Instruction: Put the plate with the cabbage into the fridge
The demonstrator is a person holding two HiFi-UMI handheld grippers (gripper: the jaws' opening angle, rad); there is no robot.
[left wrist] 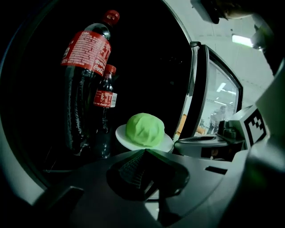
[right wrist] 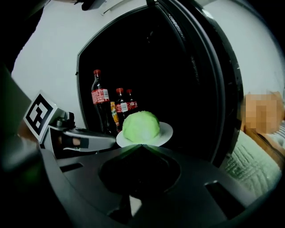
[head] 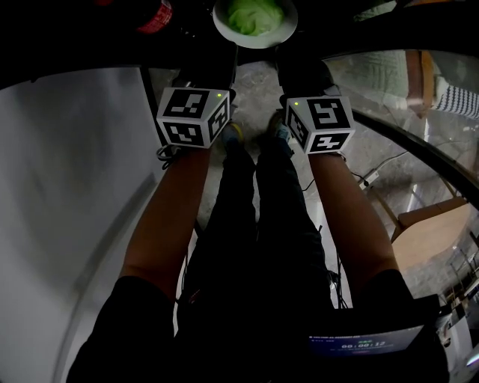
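Note:
A white plate (head: 254,36) carries a pale green cabbage (head: 254,15) at the top of the head view, at the dark opening of the fridge (right wrist: 178,67). My left gripper (left wrist: 144,152) is shut on the plate's (left wrist: 129,141) near left rim, just below the cabbage (left wrist: 144,129). My right gripper (right wrist: 140,146) is shut on the near right rim of the plate (right wrist: 162,131); the cabbage (right wrist: 141,126) sits right above its tip. The left gripper's body (right wrist: 84,139) also shows in the right gripper view, reaching to the plate.
Cola bottles stand inside the fridge: a large one (left wrist: 84,75), a small one (left wrist: 104,111). The open glass door (left wrist: 213,102) stands to the right. A person in a green knit sleeve (right wrist: 254,164) is at the right. A wooden chair (head: 430,224) and floor cables (head: 370,176) lie nearby.

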